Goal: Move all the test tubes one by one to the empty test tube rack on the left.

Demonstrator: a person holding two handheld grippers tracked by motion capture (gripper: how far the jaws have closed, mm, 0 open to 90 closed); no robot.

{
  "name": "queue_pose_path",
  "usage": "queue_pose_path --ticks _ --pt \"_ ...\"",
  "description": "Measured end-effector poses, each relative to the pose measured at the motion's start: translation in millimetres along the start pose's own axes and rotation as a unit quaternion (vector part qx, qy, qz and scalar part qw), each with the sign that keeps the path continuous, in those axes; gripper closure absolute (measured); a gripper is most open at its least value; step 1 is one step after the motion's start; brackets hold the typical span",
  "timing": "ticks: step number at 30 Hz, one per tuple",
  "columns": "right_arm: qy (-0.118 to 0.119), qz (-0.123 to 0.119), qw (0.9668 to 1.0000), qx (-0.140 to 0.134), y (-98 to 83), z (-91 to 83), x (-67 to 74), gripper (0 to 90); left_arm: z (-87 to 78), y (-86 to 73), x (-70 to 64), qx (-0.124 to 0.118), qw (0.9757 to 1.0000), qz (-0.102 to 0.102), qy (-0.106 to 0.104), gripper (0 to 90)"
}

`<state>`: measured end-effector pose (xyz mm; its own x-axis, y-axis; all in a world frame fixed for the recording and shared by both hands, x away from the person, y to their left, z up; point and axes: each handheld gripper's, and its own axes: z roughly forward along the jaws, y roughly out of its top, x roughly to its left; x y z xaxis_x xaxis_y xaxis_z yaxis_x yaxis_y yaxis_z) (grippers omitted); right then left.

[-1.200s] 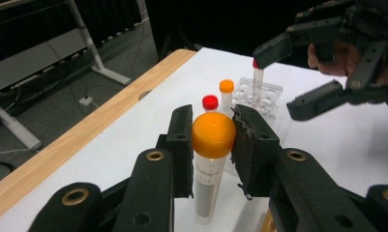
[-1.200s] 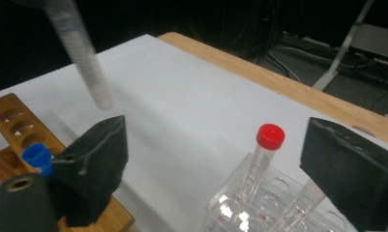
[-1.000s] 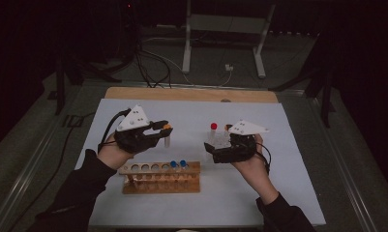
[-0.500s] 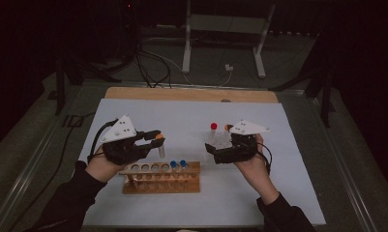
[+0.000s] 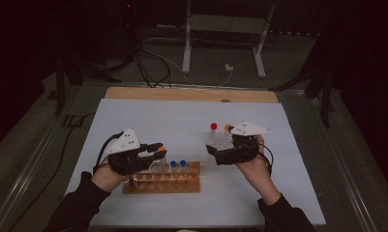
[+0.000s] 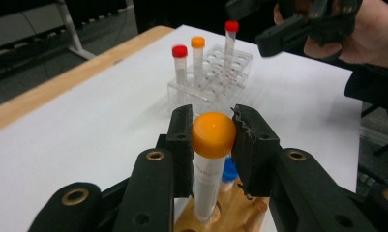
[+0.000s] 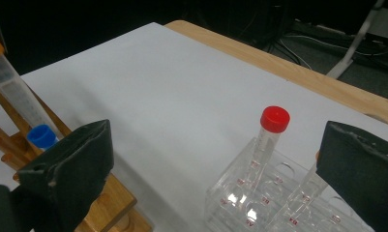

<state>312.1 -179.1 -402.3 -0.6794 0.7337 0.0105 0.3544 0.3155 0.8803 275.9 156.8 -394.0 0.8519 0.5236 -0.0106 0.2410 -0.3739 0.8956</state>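
Since 1 s ago the left gripper [image 5: 157,149] has dropped back toward the person & down over the wooden rack [image 5: 162,182]; it now sits closed on the orange-capped tube [image 6: 212,159], jaws pinching the cap from both sides in the left gripper view; tube stands upright w/ its lower end in a hole at the rack's back row; a blue-capped tube [image 6: 227,171] stands in the rack just behind it, partly hidden; in the high view two blue caps [image 5: 178,164] show side by side, just right of the held tube. Right gripper [image 5: 212,153] has barely shifted; it hovers above the near-left corner of the clear plastic rack [image 5: 220,141], jaws spread wide w/ nothing between them; right gripper view looks down past the two black jaws onto that rack. A red-capped tube [image 7: 269,133] stands in it, leaning a little; a 2nd tube next to it is half hidden behind the right jaw. Left gripper view shows 3 tubes in the clear rack: two red caps & one orange [image 6: 197,48]. Both racks rest on the white sheet [image 5: 182,121] covering the worktop [image 5: 191,93]; wooden rack near the person, clear rack farther back & to the right, well apart.
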Motion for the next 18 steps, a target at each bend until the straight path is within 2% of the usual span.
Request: queue_pose_path --ticks 10,18 --pt "0.004 0.003 1.0000 -0.002 -0.1 -1.4 0.0 0.0 11.6 -23.9 -3.7 0.015 0.9999 -0.005 -0.005 71.5" --pt "0.004 0.002 1.0000 -0.004 0.3 -2.5 -0.6 0.0 21.4 -35.5 -4.5 0.034 0.9994 0.003 -0.002 71.4"
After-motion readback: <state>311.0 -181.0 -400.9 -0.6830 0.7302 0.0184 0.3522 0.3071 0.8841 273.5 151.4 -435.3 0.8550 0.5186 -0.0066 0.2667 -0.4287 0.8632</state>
